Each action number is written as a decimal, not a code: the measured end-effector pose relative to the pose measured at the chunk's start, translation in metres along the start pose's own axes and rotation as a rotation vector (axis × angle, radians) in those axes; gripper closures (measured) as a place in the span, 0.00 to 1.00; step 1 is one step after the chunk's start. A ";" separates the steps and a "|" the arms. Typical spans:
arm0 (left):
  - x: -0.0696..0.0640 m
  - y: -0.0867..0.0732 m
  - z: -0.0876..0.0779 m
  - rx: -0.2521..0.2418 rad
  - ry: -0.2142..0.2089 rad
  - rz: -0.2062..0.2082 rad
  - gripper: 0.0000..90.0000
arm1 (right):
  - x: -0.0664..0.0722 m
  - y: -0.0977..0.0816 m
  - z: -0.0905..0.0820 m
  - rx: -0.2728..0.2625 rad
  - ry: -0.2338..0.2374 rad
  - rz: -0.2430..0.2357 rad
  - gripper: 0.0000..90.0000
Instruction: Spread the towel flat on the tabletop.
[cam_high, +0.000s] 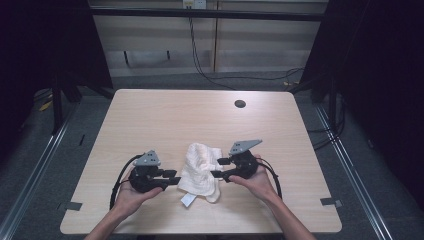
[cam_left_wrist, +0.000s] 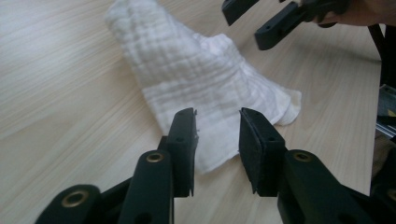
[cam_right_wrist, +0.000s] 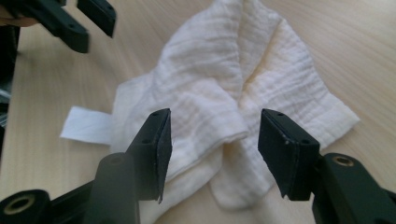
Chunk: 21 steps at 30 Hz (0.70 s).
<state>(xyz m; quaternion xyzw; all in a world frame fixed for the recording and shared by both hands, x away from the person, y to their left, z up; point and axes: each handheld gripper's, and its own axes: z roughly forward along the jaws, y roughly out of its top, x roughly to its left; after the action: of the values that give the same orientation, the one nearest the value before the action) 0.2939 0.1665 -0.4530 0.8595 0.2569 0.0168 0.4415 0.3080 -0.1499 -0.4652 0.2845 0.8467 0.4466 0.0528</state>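
Observation:
A crumpled white cloth (cam_high: 200, 172) lies on the wooden table (cam_high: 150, 115) near its front edge, with a small white tag (cam_high: 188, 200) sticking out toward me. My left gripper (cam_high: 176, 177) sits at the cloth's left side and my right gripper (cam_high: 218, 167) at its right side, both pointing inward. In the left gripper view the jaws (cam_left_wrist: 217, 126) stand apart just short of the cloth (cam_left_wrist: 205, 79), nothing between the pads. In the right gripper view the jaws (cam_right_wrist: 212, 135) are wide apart over the cloth (cam_right_wrist: 224, 93), not pressing on it.
A dark round hole (cam_high: 240, 104) sits near the table's far edge. Tape marks (cam_high: 72, 205) lie at the front corners. Bare wood stretches beyond the cloth. The floor with cables and metal rails surrounds the table.

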 end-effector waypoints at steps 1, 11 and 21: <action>0.000 0.002 0.002 0.006 -0.011 0.005 0.78 | 0.004 -0.001 -0.006 -0.010 -0.005 0.006 0.50; 0.005 -0.005 0.028 0.060 -0.029 -0.027 0.80 | 0.029 -0.039 -0.006 0.050 0.018 0.105 0.65; 0.000 -0.017 0.043 0.150 0.001 0.003 0.80 | 0.041 -0.048 0.005 0.101 0.006 0.044 0.57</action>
<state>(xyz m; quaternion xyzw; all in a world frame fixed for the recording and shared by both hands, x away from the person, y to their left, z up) 0.2976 0.1425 -0.4922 0.8906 0.2561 -0.0015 0.3757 0.2551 -0.1457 -0.4993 0.3043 0.8617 0.4053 0.0262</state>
